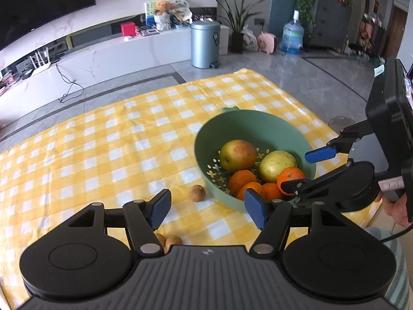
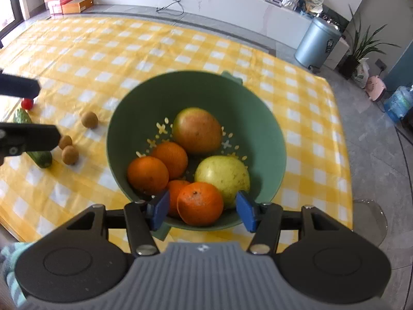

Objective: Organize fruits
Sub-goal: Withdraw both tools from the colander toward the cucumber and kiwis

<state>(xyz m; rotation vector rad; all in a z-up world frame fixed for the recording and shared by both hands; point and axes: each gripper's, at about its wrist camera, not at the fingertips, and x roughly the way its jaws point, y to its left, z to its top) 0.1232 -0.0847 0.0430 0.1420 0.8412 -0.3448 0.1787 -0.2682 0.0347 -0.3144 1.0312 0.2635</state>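
Fruit: mostly gathered in the green bowl point(image 2: 271, 139), a few small pieces left out on the checked cloth point(image 1: 103, 142).
Right tongs point(image 2: 202, 210): held over the bowl's near rim, pads apart, the nearest orange point(image 2: 200, 204) between them but clear of both pads point(image 2: 161, 209); looks let go rather than gripped.
Left tongs point(image 1: 207, 208): spread wide above the cloth just beside the bowl, nothing between the pads point(image 1: 161, 210).
In the bowl: four oranges bunched at the near side, a reddish-green apple point(image 2: 197, 130) further back, a yellow-green pear point(image 2: 223, 177) on the right touching the nearest orange.
Left on the cloth: one small brown round fruit point(image 1: 197, 193) just beside the bowl, two more brown ones point(image 2: 69, 153) close together under the left tongs.
Further out: a green cucumber-like piece point(image 2: 42, 159) partly hidden behind the left tongs in the right wrist view, and a small red thing point(image 2: 27, 103) beyond it; kind of red thing too small to tell.
Done, by the look of it: all the large fruit placed.
Left to do, as a judgement: the three brown fruits to be picked up and dropped in; whether the green piece and the red one belong in the bowl cannot be told.
Next reach, likely: left tongs down onto the nearest brown fruit, small and round, apt to roll.
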